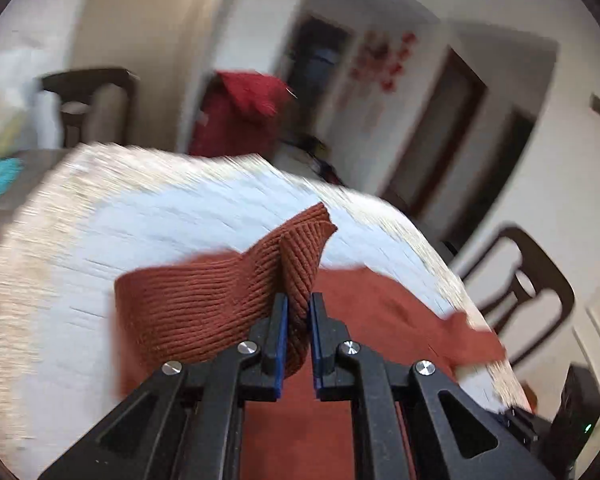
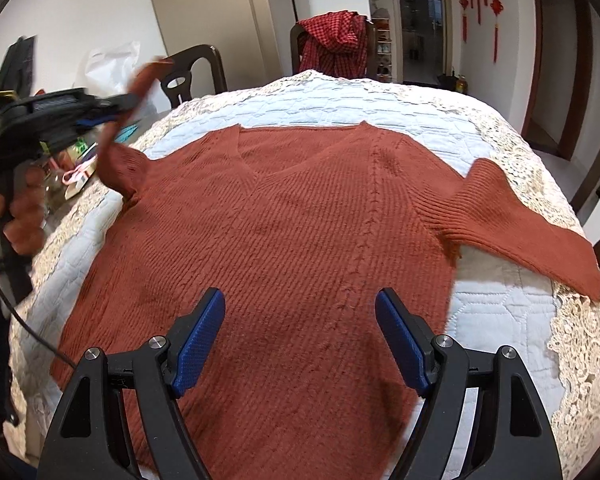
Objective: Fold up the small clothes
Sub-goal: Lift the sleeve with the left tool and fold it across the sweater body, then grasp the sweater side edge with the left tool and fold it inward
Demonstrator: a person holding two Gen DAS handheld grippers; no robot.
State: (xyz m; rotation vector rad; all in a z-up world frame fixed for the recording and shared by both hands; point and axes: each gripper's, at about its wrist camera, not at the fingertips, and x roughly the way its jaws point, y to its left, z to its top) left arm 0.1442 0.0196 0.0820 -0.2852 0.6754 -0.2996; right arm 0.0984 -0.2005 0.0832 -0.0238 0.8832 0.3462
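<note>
A rust-red knitted V-neck sweater lies spread flat, front up, on a white quilted cloth over the table. My left gripper is shut on the cuff of the sweater's left sleeve, which hangs lifted off the cloth. In the right wrist view that gripper, held by a hand, carries the sleeve up at the far left. My right gripper hovers open over the sweater's lower body with nothing between its fingers. The other sleeve lies flat at the right.
Dark wooden chairs stand around the table; one bears a red checked garment. Small clutter and a white plastic bag sit at the table's left. A lace border edges the cloth. A chair stands at the right.
</note>
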